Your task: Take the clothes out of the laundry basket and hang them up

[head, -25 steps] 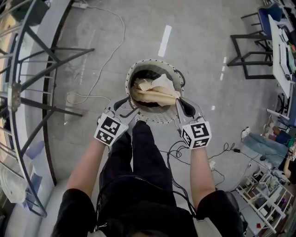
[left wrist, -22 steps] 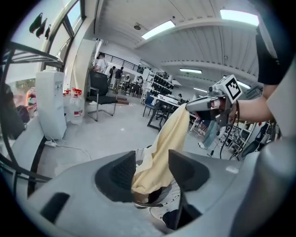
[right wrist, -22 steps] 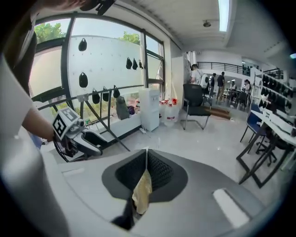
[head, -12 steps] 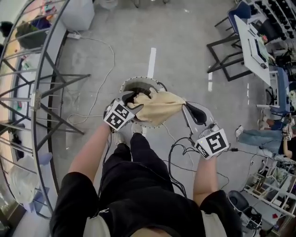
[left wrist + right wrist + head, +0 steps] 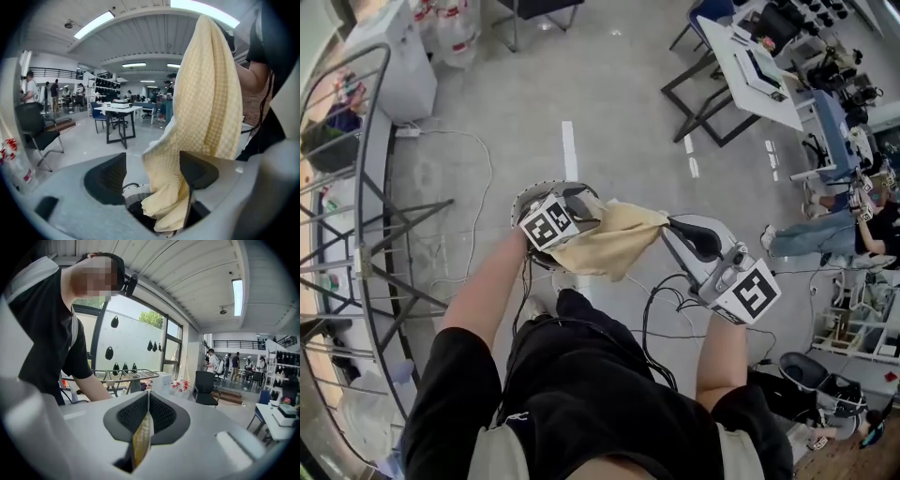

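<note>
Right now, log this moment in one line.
left tool: jaws just opening, cloth between, unclamped | right tool: shut on cloth

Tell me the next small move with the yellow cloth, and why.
Probably close the left gripper on the yellow cloth. Its jaws have just been opening and stand apart with the cloth hanging loose between them, while only the right gripper is shut on it. A second hold would let it be spread for the drying rack.

cloth (image 5: pixel 609 246): pale yellow, waffle-textured, lifted, stretched out sideways, one end hanging loose
laundry basket (image 5: pixel 523 202): round, white, perforated wall, upright, just below cloth, mostly hidden
</note>
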`<state>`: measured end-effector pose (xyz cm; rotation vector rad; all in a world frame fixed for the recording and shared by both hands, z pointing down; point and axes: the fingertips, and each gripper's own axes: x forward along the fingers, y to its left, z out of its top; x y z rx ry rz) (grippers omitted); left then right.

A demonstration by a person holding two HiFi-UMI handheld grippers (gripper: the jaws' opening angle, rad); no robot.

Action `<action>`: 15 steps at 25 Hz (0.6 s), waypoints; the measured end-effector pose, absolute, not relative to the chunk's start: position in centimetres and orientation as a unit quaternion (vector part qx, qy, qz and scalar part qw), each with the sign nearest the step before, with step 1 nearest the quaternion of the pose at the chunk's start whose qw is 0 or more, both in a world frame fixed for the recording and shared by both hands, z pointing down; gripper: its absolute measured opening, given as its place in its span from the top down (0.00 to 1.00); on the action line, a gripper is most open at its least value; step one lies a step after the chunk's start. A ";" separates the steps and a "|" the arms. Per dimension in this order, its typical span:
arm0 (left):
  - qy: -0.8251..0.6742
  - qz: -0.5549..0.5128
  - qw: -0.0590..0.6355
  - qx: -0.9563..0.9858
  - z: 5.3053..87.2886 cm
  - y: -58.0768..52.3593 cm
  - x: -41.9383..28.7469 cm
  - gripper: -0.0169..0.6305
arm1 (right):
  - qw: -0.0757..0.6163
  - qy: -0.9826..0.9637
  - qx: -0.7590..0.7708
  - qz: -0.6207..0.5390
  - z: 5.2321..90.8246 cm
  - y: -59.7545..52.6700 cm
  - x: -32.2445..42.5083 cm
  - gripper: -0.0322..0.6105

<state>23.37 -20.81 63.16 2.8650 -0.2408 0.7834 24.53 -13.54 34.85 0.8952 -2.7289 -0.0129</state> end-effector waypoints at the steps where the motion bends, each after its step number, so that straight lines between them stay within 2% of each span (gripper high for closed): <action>1: -0.056 0.261 0.073 0.961 63.0 -20.4 24.6 0.43 | 0.136 -0.941 0.310 -0.006 34.7 -13.2 24.8 0.91; 2: -0.030 0.265 0.064 0.962 62.8 -19.8 25.7 0.43 | 0.137 -0.939 0.314 -0.007 34.5 -12.9 25.1 0.91; 3: -0.005 0.273 0.053 0.961 62.8 -19.1 26.7 0.50 | 0.140 -0.937 0.320 -0.007 34.4 -12.8 25.5 0.91; 5: 0.030 0.290 0.030 0.956 62.7 -18.2 27.8 0.96 | 0.140 -0.931 0.336 -0.003 34.2 -12.8 26.5 0.91; 12: -0.017 0.306 0.021 0.952 61.1 -21.3 23.7 0.96 | 0.114 -0.918 0.378 0.029 34.6 -14.9 30.6 0.91; 15: -0.055 0.323 0.016 0.945 60.2 -23.0 20.8 0.96 | 0.127 -0.906 0.400 0.047 36.7 -16.8 32.2 0.91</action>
